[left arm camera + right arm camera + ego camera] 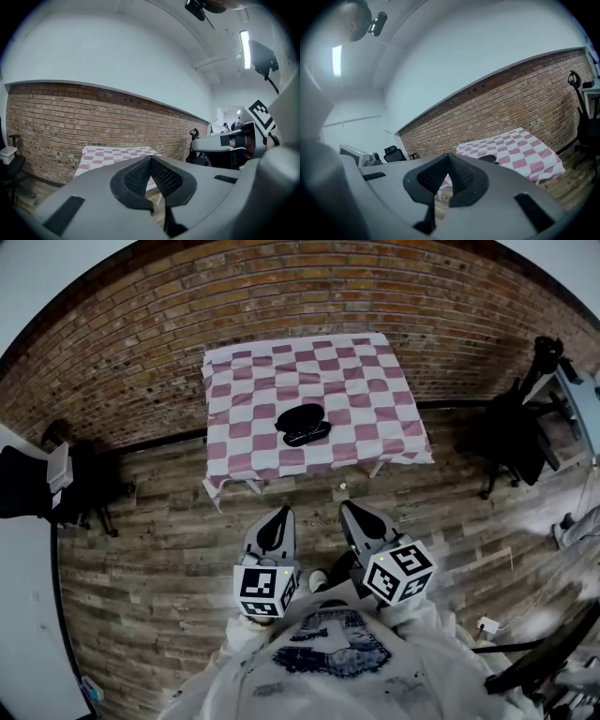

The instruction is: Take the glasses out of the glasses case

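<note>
Item: dark glasses case [302, 418], open, on checked-cloth bench [375, 399]. My left hand-held gripper [282, 512] and right hand-held gripper [348, 507]: jaws together, empty, well apart from bench.

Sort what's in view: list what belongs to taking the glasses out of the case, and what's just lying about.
For the job:
- glasses case on the checkered table
- what look like the glasses, at its front
- left gripper and right gripper, jaws shut, short of the table

Lying about:
- left office chair
- right black chair
</note>
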The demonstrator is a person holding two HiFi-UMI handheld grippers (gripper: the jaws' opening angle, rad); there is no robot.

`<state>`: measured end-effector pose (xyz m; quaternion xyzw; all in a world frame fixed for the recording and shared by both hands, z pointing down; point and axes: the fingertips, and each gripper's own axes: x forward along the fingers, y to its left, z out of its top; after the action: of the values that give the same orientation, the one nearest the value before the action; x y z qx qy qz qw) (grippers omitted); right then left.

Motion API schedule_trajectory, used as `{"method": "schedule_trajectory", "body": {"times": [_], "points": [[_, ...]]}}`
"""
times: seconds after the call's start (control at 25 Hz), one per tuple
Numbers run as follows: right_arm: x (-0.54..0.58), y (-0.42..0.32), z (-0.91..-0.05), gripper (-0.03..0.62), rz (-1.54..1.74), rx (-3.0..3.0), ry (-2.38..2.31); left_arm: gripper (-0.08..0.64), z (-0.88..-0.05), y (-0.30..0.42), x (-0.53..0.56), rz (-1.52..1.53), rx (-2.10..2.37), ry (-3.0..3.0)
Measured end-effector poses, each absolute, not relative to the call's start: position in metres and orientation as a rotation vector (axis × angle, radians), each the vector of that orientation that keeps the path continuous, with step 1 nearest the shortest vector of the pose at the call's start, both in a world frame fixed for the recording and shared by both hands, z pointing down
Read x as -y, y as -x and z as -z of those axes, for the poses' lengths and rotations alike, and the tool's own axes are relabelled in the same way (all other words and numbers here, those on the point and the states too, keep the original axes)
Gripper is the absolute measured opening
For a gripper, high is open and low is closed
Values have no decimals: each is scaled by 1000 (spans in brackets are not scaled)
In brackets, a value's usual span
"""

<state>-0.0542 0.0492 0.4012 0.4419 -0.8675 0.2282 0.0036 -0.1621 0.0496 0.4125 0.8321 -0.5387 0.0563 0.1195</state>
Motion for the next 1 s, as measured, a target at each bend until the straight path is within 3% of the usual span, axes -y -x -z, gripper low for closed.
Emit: {"method": "schedule_trajectory", "body": {"times": [1.0], "points": [[59,60,-403,14,-733,2734,-1362,9,-416,171,47,-206,1606,-2410]]}}
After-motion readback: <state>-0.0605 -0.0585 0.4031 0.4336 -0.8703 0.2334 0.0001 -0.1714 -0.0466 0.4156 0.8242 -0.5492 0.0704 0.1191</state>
